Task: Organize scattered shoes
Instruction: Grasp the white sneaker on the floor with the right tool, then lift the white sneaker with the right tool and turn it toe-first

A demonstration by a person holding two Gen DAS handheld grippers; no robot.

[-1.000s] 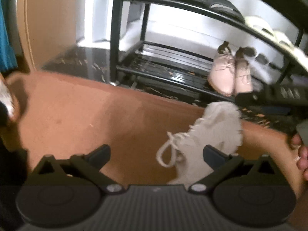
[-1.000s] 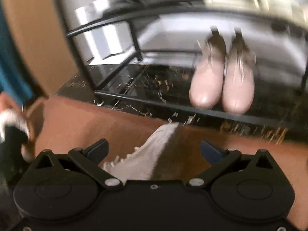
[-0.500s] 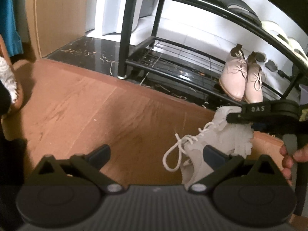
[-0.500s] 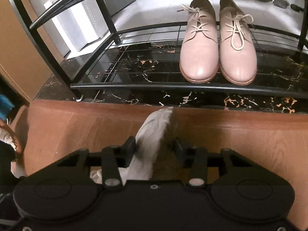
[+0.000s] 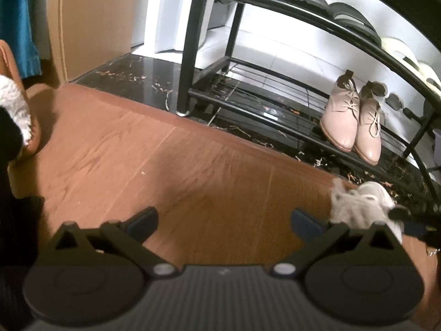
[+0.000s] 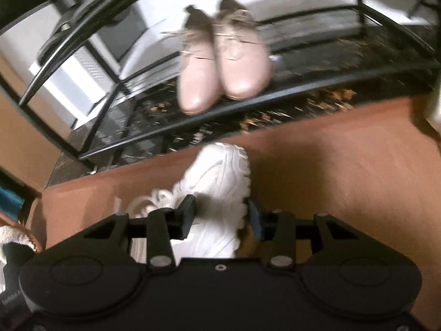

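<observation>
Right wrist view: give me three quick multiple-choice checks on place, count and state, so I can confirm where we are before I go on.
1. Where do the pink lace-up shoes stand?
A. on the wooden floor
B. on the bottom shelf of the black shoe rack
C. on the rack's top shelf

2. How many pink lace-up shoes are on that shelf?
A. one
B. two
C. four

3. What is the right tool doing?
A. standing wide open over bare floor
B. closed on a pink shoe
C. closed on the white sneaker

Answers:
1 B, they sit on the lowest wire shelf, toes at its front bar.
2 B, a single pair stands side by side.
3 C, both fingers press the sneaker's sides; the left tool is the open, empty one.
</observation>
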